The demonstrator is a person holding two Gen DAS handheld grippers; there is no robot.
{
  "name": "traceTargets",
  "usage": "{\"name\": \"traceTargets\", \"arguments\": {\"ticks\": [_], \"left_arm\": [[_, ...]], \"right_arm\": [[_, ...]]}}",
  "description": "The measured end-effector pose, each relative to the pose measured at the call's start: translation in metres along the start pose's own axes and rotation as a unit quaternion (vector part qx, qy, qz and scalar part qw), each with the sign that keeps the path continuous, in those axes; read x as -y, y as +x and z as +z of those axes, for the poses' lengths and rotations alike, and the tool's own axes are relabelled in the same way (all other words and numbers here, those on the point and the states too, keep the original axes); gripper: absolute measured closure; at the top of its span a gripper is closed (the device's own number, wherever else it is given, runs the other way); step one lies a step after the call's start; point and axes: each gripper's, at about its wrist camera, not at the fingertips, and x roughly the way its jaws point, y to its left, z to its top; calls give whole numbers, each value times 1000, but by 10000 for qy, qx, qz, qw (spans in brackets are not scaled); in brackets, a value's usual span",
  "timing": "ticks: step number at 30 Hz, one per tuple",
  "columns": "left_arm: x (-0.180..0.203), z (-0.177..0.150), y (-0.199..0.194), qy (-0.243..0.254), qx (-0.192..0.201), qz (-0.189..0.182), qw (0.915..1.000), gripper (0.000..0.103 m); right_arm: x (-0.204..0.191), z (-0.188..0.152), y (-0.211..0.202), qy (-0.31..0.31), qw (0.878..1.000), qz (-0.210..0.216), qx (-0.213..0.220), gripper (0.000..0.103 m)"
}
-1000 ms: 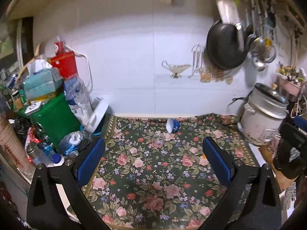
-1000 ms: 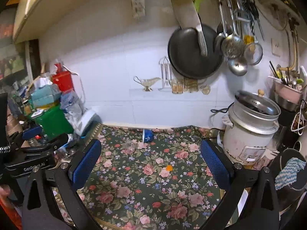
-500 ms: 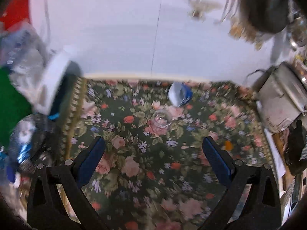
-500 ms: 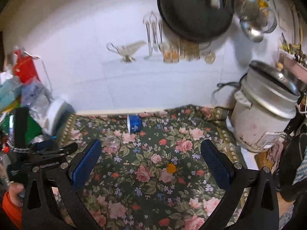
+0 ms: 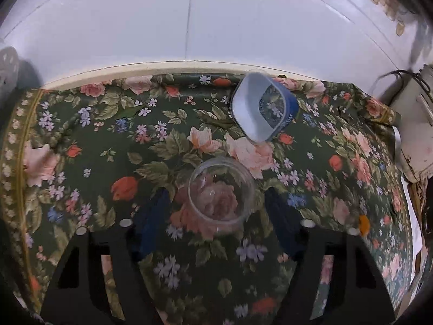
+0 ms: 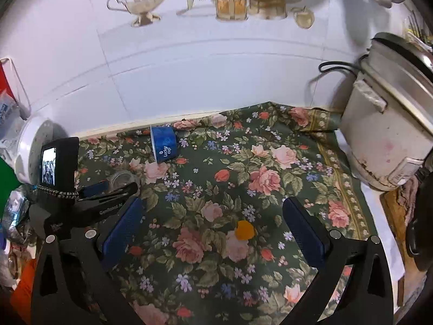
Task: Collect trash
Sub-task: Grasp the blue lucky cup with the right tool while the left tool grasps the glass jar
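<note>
A clear plastic cup (image 5: 221,192) lies on the floral cloth (image 5: 94,140), its mouth toward the left wrist camera. My left gripper (image 5: 219,211) is open with the cup between its blue pads, one on each side. A blue and white yoghurt tub (image 5: 262,108) lies on its side behind it, near the wall. In the right wrist view my right gripper (image 6: 213,230) is open and empty just above a small orange scrap (image 6: 245,229) on the cloth. The tub (image 6: 163,146), the cup (image 6: 123,179) and the left gripper (image 6: 108,189) show at left.
A white rice cooker (image 6: 389,124) stands at the right edge of the cloth, with its cord along the wall. A white round container (image 6: 29,146) and clutter sit at the left. The tiled wall (image 6: 216,81) closes the back.
My left gripper has moved forward and down until the clear cup sits between its pads. My right gripper has moved forward and lower toward the orange scrap.
</note>
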Motion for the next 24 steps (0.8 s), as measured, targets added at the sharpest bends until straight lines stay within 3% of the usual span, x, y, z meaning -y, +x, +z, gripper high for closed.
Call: {"name": "traceTargets", "arguments": {"ticks": [1,10,15,21,24], "left_arm": [[-1,0,3,-17,-7,-62,10000,49],[-35,-4,-35,-136,442,193,9987,49],[-59,-11,-63,-283,625,339,9971,49],[-77,-18,-85,-444,777,409,9951,49],[-76,-20,-89,-455,826,444,9946,49]], "right_arm": [[-1,2,5,-5,10000,37,-13,1],[-34,36,66,-195,9979,599,-120,1],[-54,53,112,-381,9964,717,-236,6],[-70,62,172,-378,9934,856,-663,29],[-69,61,187,-248,9915,933,-869,52]]}}
